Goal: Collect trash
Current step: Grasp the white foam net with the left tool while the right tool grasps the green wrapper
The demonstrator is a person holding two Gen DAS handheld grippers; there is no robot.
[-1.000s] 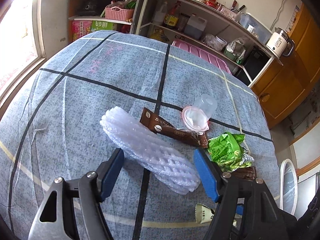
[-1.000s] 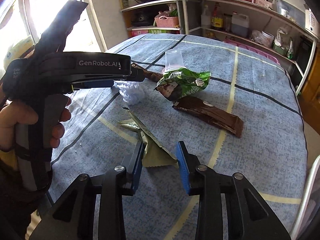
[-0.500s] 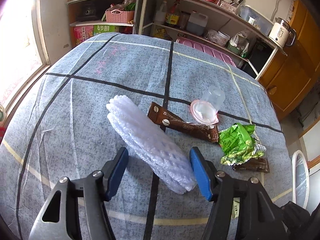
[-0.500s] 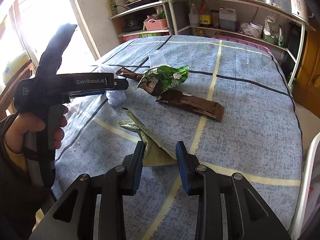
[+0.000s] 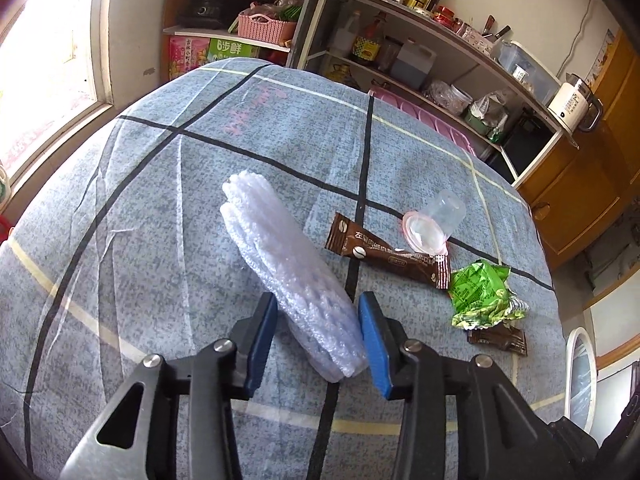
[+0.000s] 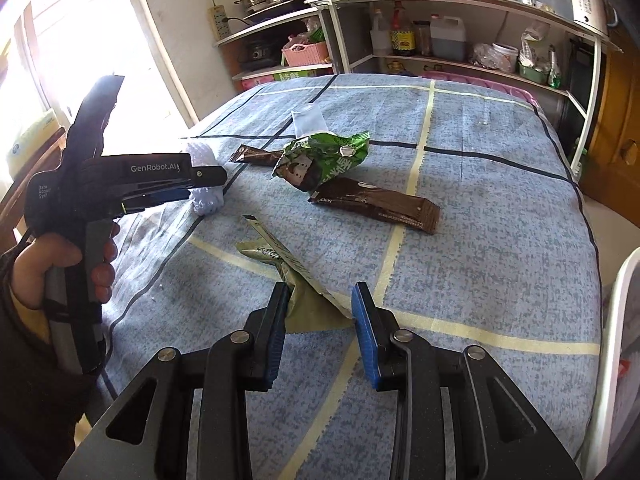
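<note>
A white foam fruit net lies on the blue checked tablecloth. My left gripper is shut on its near end, both blue pads touching it. My right gripper is shut on an olive-green torn wrapper. Other trash lies on the cloth: a brown coffee sachet, a clear plastic cup, a crumpled green snack bag and a brown wrapper. The left gripper and foam net also show in the right wrist view.
Shelves with bottles, jars and a pink basket stand behind the table. A white bin rim is at the table's right edge. A wooden cabinet stands at the right. A window is at the left.
My left gripper's fingers have closed from wide apart onto the foam net. The right gripper has stayed on the olive wrapper and drawn back a little.
</note>
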